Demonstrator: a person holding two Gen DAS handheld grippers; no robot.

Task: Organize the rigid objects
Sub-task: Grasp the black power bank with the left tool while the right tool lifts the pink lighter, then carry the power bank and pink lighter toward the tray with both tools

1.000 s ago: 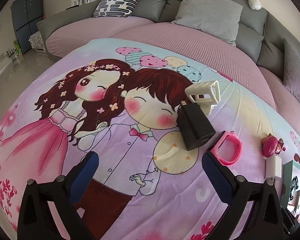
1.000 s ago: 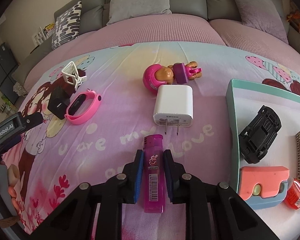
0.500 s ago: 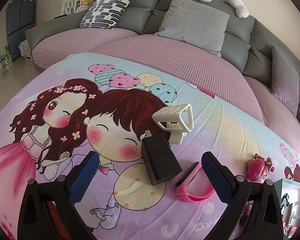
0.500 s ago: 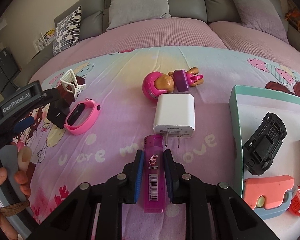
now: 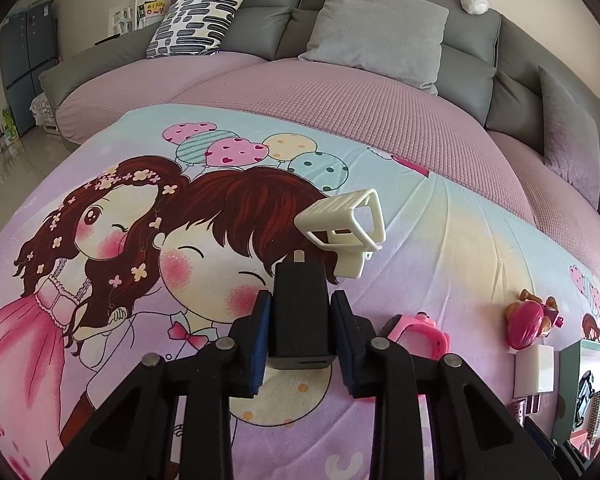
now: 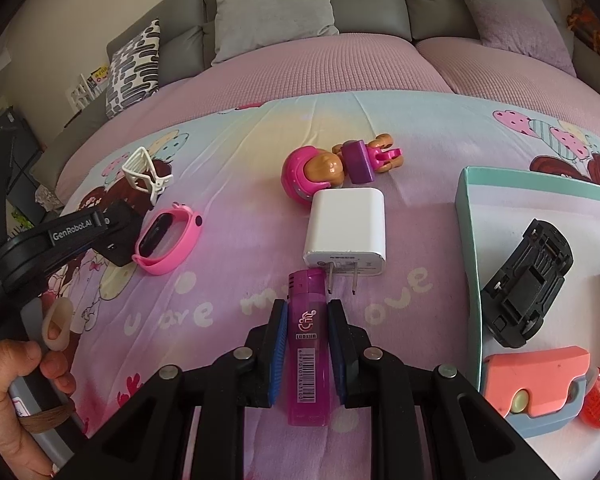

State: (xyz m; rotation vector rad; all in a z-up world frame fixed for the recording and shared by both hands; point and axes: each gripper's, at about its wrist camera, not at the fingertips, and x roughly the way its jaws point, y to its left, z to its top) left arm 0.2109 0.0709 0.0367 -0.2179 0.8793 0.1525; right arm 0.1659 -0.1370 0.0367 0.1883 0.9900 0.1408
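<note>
Both grippers' jaws around objects

1. A black charger (image 5: 300,312) is lying flat at the centre of the left wrist view, prong end pointing toward the top of the frame, with padded fingers pressing its two sides.
2. A cream plastic clip (image 5: 346,222) is sitting just above it, tilted.
3. A pink wristband (image 5: 420,330) is resting to the right of the charger.
4. A translucent purple lighter (image 6: 306,344) is lying lengthwise at the lower centre of the right wrist view, barcode facing up.
5. A white plug adapter (image 6: 346,232) is lying flat just above the lighter, prongs pointing toward the bottom of the frame.
6. A pink toy figure (image 6: 332,168) is lying on its side above the adapter.
</note>
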